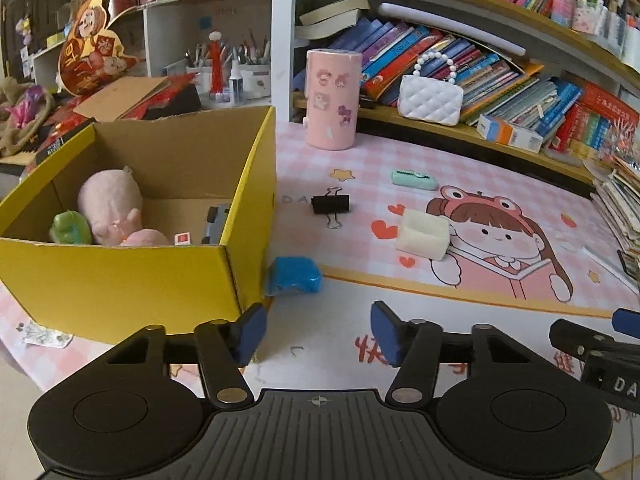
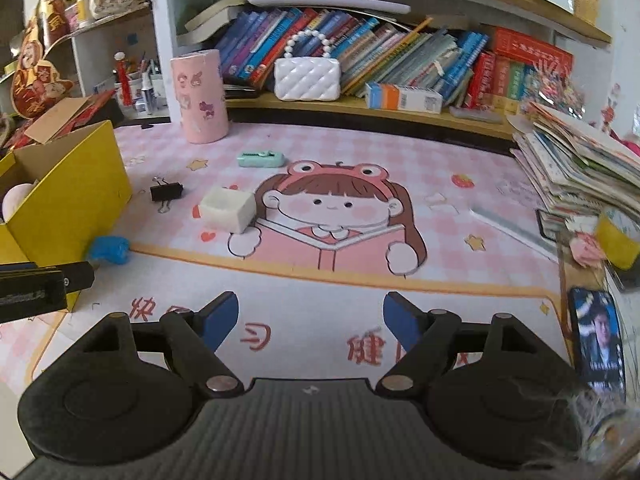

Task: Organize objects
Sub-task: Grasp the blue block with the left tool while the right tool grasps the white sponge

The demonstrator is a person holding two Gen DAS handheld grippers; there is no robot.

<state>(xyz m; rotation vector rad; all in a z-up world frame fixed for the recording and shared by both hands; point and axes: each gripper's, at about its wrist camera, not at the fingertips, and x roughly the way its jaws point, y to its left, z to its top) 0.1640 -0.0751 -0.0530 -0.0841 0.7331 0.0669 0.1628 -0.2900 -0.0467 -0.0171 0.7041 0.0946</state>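
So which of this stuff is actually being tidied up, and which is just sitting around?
Part of the job:
yellow box
blue lump
black binder clip
white block
mint-green gadget

Probably just lying about:
pink canister
white quilted purse
shelved books
phone

Both wrist cams angled down, close; share desk mat (image 1: 500, 168) w/ yellow box (image 2: 72, 184)

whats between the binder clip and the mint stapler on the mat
Nothing: only bare pink checked mat separates the binder clip from the mint stapler. The white block sits nearer, off that line. Both views show it.
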